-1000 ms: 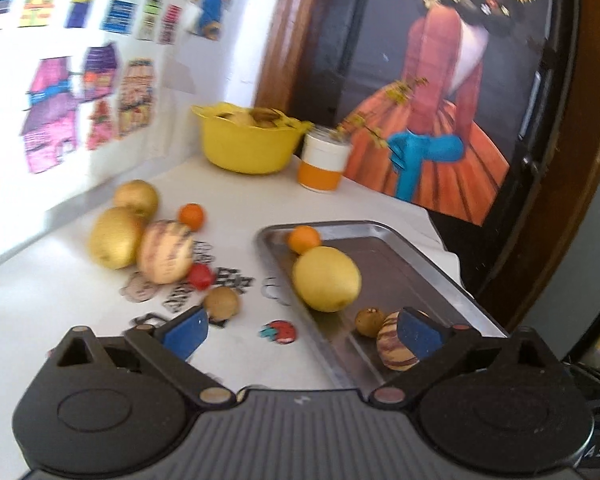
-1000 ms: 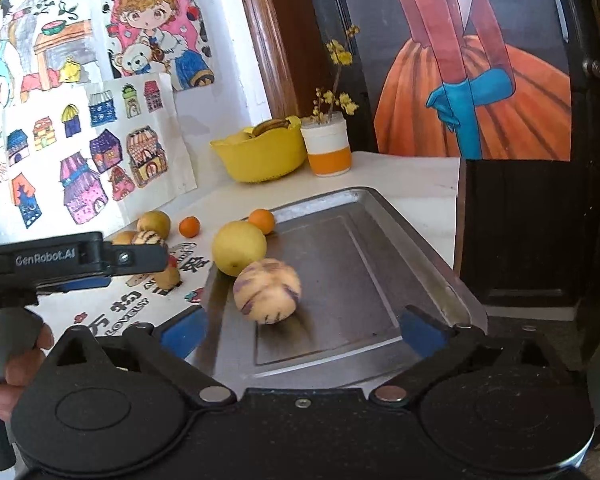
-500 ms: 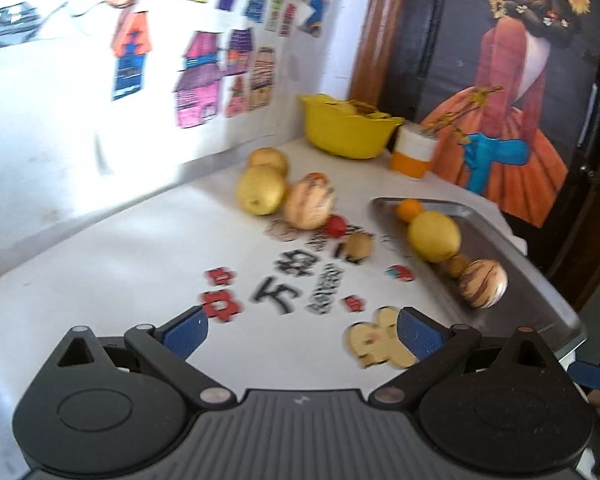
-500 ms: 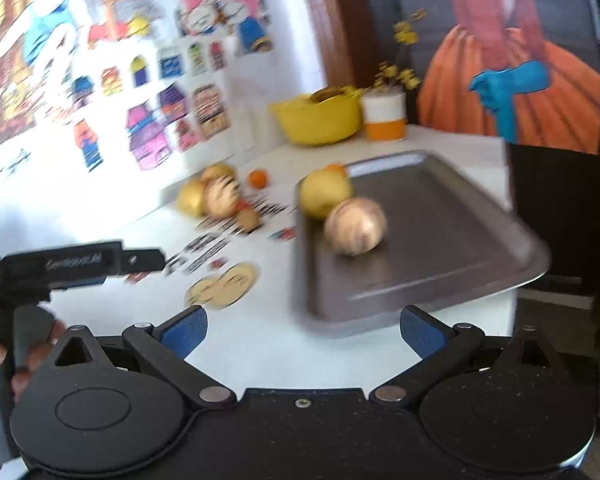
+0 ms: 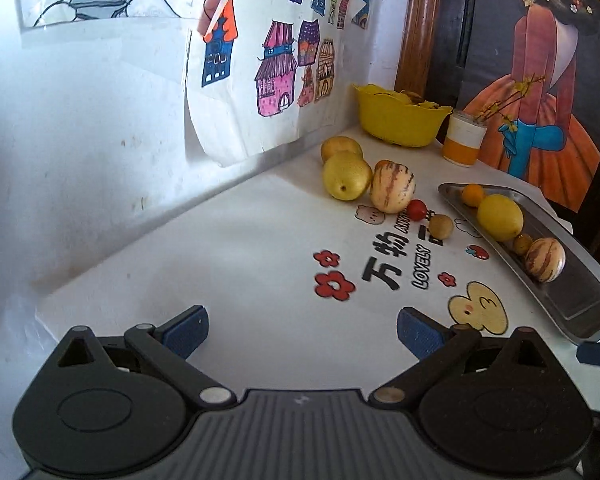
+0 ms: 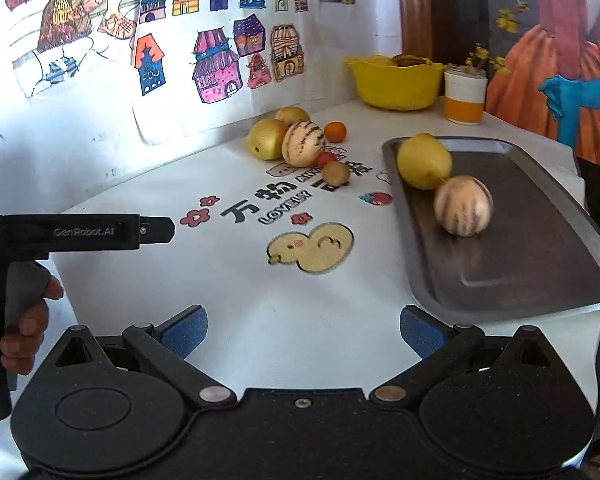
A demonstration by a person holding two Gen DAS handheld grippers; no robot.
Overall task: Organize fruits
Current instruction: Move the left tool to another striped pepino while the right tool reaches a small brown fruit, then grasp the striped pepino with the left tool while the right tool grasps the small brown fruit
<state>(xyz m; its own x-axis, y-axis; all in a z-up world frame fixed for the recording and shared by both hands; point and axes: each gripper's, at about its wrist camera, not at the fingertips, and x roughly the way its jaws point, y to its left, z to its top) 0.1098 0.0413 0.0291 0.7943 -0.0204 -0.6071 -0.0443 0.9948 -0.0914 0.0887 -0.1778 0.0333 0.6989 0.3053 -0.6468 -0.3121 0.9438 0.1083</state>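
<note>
Both tongs, left [image 5: 302, 328] and right [image 6: 303, 327], gape wide, empty, low in frame over the desk [image 6: 260, 320]. Loose fruit clusters upper centre; striped melon [image 6: 303, 143] there. Tray [image 6: 540, 248] at right holds several. Suggest approaching the melon level, jaws straddling its widest part.

A white bench [image 5: 228, 248] printed with red flowers, a yellow duck and black lettering stands in a corner. The white wall [image 5: 80, 128] behind it carries children's drawings of coloured houses [image 6: 216, 68]. A brown wooden frame [image 5: 418, 20] borders a dark panel with a painted figure in an orange skirt [image 5: 548, 120]. Bright light falls on wall and bench.
</note>
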